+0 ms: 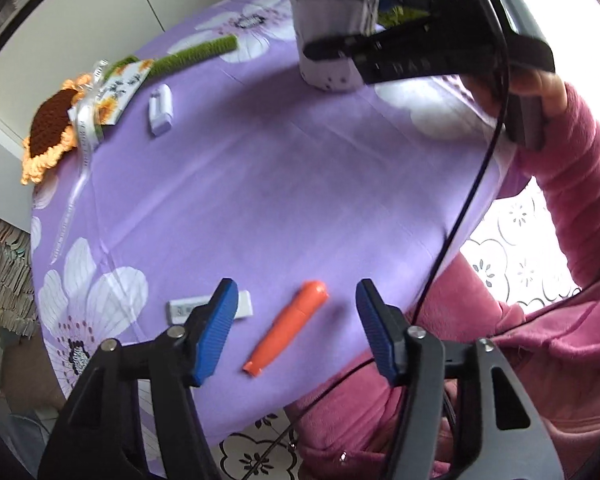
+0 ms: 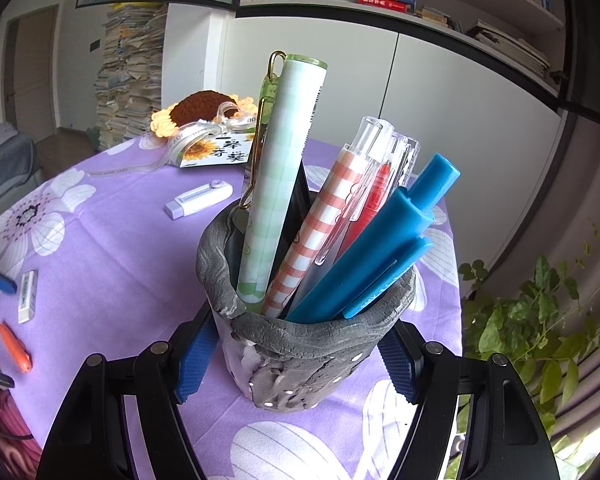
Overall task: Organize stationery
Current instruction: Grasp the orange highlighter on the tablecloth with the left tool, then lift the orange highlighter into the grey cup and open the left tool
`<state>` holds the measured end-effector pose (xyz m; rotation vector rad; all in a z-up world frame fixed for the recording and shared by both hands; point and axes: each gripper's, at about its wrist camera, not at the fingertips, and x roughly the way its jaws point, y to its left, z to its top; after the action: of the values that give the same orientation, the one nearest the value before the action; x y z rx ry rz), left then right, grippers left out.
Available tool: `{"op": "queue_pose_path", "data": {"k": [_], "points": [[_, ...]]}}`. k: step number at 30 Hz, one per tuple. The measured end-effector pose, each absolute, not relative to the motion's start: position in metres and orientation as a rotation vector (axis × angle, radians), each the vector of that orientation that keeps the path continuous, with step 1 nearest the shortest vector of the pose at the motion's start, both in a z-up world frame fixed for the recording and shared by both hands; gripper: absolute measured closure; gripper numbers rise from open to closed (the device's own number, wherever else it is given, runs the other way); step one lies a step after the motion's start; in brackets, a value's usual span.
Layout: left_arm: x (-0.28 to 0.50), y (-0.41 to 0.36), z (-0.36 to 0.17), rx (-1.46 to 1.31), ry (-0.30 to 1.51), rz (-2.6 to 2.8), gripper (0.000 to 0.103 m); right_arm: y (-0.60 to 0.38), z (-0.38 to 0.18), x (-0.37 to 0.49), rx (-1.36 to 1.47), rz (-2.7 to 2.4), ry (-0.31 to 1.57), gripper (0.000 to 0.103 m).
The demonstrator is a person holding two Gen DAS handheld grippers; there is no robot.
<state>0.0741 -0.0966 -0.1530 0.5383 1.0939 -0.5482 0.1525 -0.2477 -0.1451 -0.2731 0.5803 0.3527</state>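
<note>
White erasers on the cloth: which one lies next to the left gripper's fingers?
The plain white eraser beside the orange pen, partly hidden behind a blue pad. The other eraser, with a lilac end, lies far off near the crocheted sunflower.

orange pen [image 1: 287, 326]: capped, flat on purple cloth | pen holder [image 2: 300, 344]: grey, upright, full of pens

Black claws [image 1: 295, 320], blue ribbed pads [image 1: 213, 328], silver screws; pink fleece sleeve [image 1: 580, 184].
</note>
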Motion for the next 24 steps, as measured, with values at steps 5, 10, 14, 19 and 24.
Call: {"op": "queue_pose_path", "data": {"k": [5, 10, 14, 19, 24], "points": [[0.077, -0.093, -0.163, 0.546, 1.149, -0.582, 0.059, -0.248, -0.145, 0.152, -0.272, 0.354, 0.581, 0.029], [0.090, -0.089, -0.164, 0.471, 1.204, -0.637, 0.073, -0.247, -0.145, 0.152, -0.273, 0.353, 0.581, 0.029], [0.097, -0.083, -0.163, 0.448, 1.224, -0.643, 0.083, -0.247, -0.145, 0.152, -0.273, 0.353, 0.581, 0.029], [0.102, -0.076, -0.161, 0.416, 1.231, -0.622, 0.089, -0.247, -0.145, 0.152, -0.273, 0.353, 0.581, 0.029], [0.114, -0.081, -0.156, 0.385, 1.193, -0.589, 0.089, -0.247, -0.145, 0.152, -0.274, 0.352, 0.581, 0.029]]}}
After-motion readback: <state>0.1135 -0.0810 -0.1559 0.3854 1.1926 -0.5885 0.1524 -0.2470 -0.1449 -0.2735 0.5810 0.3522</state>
